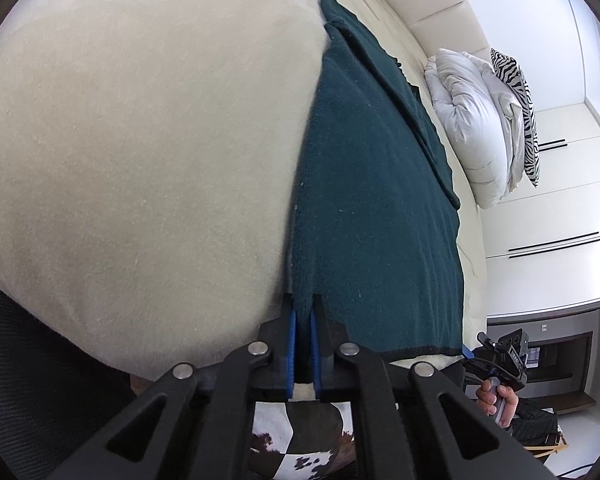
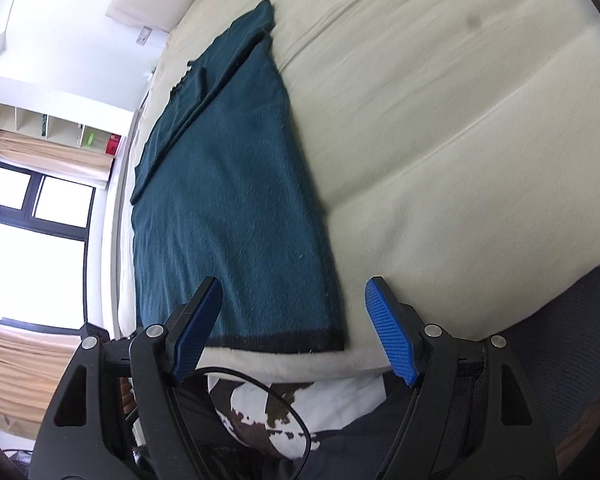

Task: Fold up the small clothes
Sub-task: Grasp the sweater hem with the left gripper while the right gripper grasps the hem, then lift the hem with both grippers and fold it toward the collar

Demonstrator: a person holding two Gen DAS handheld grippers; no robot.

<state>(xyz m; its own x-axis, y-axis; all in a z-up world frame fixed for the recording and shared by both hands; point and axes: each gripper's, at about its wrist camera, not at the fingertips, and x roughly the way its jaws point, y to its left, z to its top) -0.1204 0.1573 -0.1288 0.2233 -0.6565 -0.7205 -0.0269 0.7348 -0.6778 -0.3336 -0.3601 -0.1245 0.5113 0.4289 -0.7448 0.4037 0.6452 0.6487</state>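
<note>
My left tongs pinch the teal garment's hem; my right tongs hang released over the same near edge.

No readable writing shows anywhere. The teal garment lies flat on the cream bed, long axis running away from me, black-banded hem nearest, at the bed's front edge. Left gripper is clenched on its left corner. Right gripper gapes wide above the hem's right end, bare bedding to its right.

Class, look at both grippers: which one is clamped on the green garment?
The left gripper: its blue pads are pinched shut on the green garment edge. The right gripper hangs wide open above the hem, holding nothing.
</note>
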